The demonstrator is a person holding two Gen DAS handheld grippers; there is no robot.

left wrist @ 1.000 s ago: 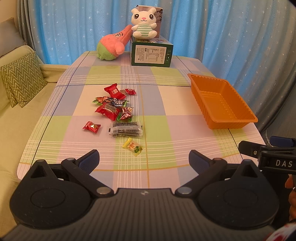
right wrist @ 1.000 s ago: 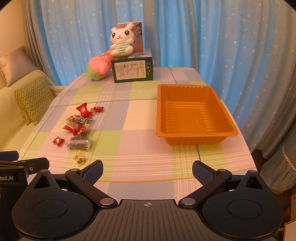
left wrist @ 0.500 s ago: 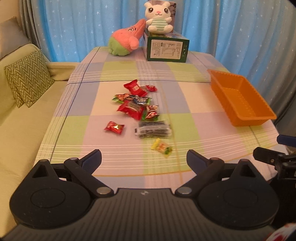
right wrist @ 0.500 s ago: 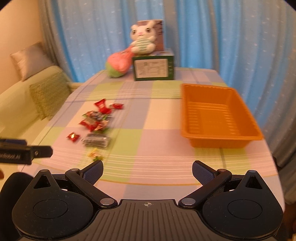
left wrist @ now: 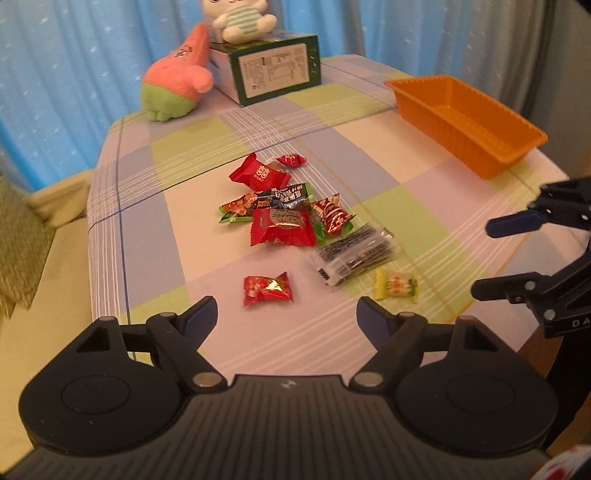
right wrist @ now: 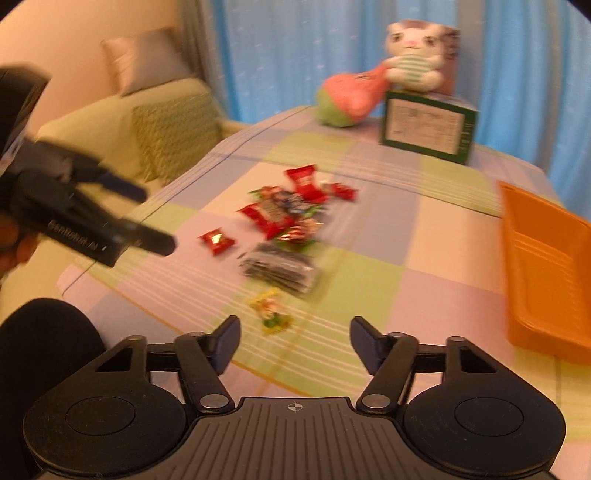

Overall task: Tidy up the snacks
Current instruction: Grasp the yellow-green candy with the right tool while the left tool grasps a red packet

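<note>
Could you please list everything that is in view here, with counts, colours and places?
wrapped snacks: about nine, mostly red, heaped mid-table; small red one and yellow one lie nearest.
orange plastic tray: one, right side, empty.
green cardboard box: one, far end.
white plush rabbit: one, atop the box.
pink-and-green plush toy: one, beside the box.
checked tablecloth: one, pastel.
green sofa with cushions: one, left of the table.
blue curtains: behind.
left tongs: black, closing, nothing between.
right tongs: black, closing, nothing between.

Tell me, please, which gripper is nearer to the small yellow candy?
Right. The right gripper hovers just before the yellow candy, jaws closing, nothing between them. The left gripper faces the lone red candy, further to the side.
</note>
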